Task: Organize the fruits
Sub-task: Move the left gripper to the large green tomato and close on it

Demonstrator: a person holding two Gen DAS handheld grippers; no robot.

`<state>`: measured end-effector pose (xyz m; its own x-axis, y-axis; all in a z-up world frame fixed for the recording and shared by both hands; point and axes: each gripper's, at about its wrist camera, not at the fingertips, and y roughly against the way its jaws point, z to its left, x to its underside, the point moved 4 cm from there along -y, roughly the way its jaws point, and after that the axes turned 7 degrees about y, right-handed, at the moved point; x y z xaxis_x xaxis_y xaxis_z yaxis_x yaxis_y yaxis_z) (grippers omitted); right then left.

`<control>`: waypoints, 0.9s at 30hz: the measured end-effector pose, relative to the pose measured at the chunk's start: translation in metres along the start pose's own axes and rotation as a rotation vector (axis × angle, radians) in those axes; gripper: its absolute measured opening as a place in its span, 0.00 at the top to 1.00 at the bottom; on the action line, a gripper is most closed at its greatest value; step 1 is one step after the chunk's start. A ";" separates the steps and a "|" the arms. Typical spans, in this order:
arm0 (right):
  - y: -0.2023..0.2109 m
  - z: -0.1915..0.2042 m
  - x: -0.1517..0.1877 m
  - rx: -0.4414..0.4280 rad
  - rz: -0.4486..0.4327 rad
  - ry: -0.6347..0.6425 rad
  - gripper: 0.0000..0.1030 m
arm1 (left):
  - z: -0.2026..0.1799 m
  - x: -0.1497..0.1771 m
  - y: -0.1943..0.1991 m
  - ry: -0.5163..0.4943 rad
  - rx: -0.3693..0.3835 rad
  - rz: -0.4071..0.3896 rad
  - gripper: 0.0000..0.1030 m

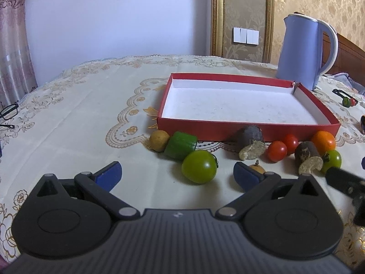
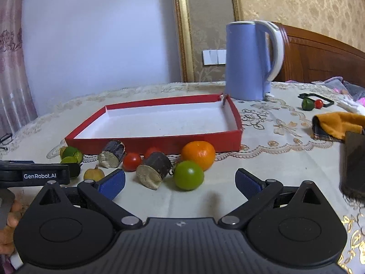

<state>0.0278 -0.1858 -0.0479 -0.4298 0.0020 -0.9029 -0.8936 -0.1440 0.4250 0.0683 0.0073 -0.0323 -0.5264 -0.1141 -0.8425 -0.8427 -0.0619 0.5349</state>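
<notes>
The red tray [image 2: 159, 142] lies bare inside — open from above across its whole floor. Along its near wall a row of fruit blocks the low way in: green tomato [image 2: 188, 175], orange [image 2: 199, 154], two dark cut pieces [image 2: 155, 169], cherry tomatoes [image 2: 131, 161]. The blue kettle [image 2: 248, 61] stands tall just behind the tray's far right corner. Left of the tray the table [image 1: 79, 114] is bare cloth; to the right lie an orange cloth [image 2: 337, 124] and a dark object [image 2: 353, 162].

Blue kettle [image 2: 247, 61] on tablecloth [image 1: 68, 118]; glasses [image 1: 9, 111] at left edge; orange cloth [image 2: 337, 124] right.
</notes>
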 end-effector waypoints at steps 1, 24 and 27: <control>-0.002 0.001 0.000 -0.003 0.012 0.014 0.00 | -0.001 0.000 0.000 -0.004 0.000 0.009 0.00; -0.005 0.002 0.007 0.021 0.020 0.065 0.00 | 0.002 -0.001 -0.011 0.022 -0.001 0.050 0.26; -0.006 0.001 0.007 0.021 0.026 0.060 0.00 | 0.002 0.000 -0.011 0.038 0.048 0.070 0.51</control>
<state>0.0301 -0.1838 -0.0573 -0.4449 -0.0609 -0.8935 -0.8850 -0.1228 0.4491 0.0771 0.0096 -0.0378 -0.5800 -0.1539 -0.8000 -0.8091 -0.0055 0.5877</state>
